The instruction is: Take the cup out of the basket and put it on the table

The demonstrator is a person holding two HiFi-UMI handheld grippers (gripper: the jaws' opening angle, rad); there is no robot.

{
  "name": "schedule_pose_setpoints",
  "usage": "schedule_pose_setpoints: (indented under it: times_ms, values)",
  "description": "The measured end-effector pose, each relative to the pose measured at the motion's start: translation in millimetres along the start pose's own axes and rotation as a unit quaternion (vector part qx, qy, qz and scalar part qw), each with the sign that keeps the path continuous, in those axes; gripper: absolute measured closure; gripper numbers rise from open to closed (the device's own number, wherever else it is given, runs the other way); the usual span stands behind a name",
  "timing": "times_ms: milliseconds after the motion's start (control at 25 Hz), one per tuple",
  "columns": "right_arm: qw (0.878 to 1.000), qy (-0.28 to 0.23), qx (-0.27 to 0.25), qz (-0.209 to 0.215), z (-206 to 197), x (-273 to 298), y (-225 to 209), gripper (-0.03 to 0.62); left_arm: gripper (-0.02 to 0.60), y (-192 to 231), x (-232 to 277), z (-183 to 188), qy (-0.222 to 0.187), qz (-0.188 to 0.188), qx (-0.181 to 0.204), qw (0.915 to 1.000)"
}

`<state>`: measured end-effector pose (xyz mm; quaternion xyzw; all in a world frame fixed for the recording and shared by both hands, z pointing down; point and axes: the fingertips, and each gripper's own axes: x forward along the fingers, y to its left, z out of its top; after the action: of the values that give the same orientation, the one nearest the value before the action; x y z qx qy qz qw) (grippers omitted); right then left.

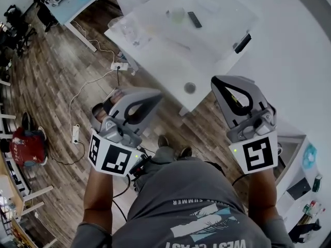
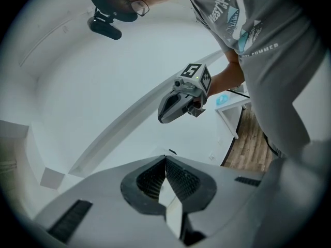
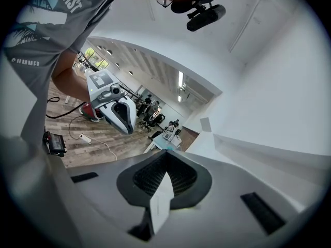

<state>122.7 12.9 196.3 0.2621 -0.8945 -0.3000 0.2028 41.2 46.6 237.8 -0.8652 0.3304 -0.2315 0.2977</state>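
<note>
In the head view a clear plastic basket stands on the white table ahead of me. A pale green cup sits inside it. My left gripper is held over the wooden floor, short of the table's near edge. My right gripper is level with it, beside the table's corner. Both are far from the basket. In the left gripper view the jaws meet with nothing between them. The right gripper's jaws are likewise closed and empty.
A black remote and a black flat device lie by the basket. A clear jug stands at the table's left end, and a small round lid near its front edge. A power strip with cables lies on the floor.
</note>
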Motion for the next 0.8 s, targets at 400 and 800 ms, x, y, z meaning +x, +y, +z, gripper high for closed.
schedule_pose_setpoints:
  times_ms: [400, 800]
  values:
    - [0.999, 0.028, -0.01, -0.025, 5.1, 55.9, -15.5, 0.582, 0.571, 45.5, 3.1, -41.4, -0.034, -0.012, 0.003, 0.9993]
    - [1.0, 0.027, -0.003, -0.016, -18.7, 80.5, -43.9, 0.582, 0.571, 62.8, 33.9, -54.3, -0.025, -0.013, -0.003, 0.9996]
